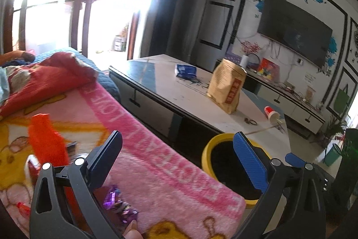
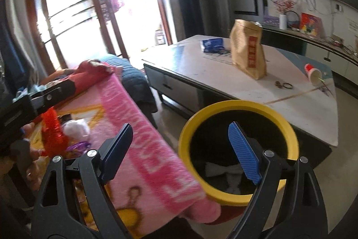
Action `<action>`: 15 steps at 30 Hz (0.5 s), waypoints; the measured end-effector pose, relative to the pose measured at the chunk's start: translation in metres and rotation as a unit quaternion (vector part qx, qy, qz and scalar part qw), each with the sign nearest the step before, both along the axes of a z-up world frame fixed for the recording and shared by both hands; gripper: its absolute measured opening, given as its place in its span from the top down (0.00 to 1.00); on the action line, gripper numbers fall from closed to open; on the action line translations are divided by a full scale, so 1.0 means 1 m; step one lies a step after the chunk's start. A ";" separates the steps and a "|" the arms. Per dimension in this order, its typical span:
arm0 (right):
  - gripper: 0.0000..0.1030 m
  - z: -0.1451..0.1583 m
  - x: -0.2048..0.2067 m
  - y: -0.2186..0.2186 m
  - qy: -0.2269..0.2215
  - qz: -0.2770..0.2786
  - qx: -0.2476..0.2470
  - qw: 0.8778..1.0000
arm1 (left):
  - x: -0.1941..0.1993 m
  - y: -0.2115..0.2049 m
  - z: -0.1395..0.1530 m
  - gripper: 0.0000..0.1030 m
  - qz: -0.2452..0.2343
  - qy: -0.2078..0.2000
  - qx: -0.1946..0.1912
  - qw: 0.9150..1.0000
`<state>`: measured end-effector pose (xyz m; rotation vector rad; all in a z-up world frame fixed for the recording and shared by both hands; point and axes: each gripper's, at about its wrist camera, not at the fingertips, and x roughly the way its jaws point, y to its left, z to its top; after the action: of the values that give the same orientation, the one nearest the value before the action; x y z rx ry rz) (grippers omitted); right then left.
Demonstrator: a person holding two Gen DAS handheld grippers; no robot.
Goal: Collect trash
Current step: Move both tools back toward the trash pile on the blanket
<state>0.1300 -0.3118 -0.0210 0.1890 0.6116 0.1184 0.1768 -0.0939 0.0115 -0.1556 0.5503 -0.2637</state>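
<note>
A: Two wide-angle views. In the left wrist view, the left gripper (image 1: 177, 149) at the lower centre is spread wide and holds nothing. One purple wrapper (image 1: 117, 205) lies on the pink blanket (image 1: 161, 171) at the lower left, beside an orange wrapper (image 1: 47, 140).

B: And the bin?

A: One yellow-rimmed bin (image 1: 207, 153) sits at the lower centre, probably kept near the litter.

B: The other view?

A: The right gripper (image 2: 181, 150) is also spread and empty, over the same bin (image 2: 223, 105). One tipped cup (image 2: 313, 75) lies on the table (image 2: 290, 109) at the right.
</note>
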 end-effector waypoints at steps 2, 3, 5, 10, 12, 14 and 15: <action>0.23 0.001 -0.002 0.010 -0.001 0.013 -0.001 1.000 | -0.002 0.008 0.000 0.06 0.009 0.001 -0.003 1.000; 0.23 0.001 -0.003 0.014 -0.001 0.017 -0.001 1.000 | -0.003 0.013 0.000 0.06 0.015 0.002 -0.004 1.000; 0.23 0.001 -0.005 0.023 -0.002 0.028 -0.004 1.000 | -0.004 0.022 0.000 0.06 0.024 0.003 -0.007 1.000; 0.23 0.001 -0.009 0.046 -0.002 0.055 -0.010 0.998 | -0.008 0.045 -0.001 0.06 0.050 0.004 -0.014 0.999; 0.23 0.001 -0.011 0.055 -0.001 0.067 -0.013 0.998 | -0.009 0.056 -0.001 0.06 0.062 0.004 -0.017 0.998; 0.23 -0.001 -0.012 0.065 0.001 0.080 -0.016 0.997 | -0.010 0.066 0.000 0.06 0.073 0.004 -0.020 0.997; 0.23 -0.002 -0.014 0.069 0.002 0.086 -0.016 0.996 | -0.010 0.071 -0.001 0.06 0.078 0.005 -0.021 0.997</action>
<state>0.1165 -0.2425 -0.0230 0.1049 0.6332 0.2736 0.1672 -0.0229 0.0108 -0.2395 0.5401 -0.1223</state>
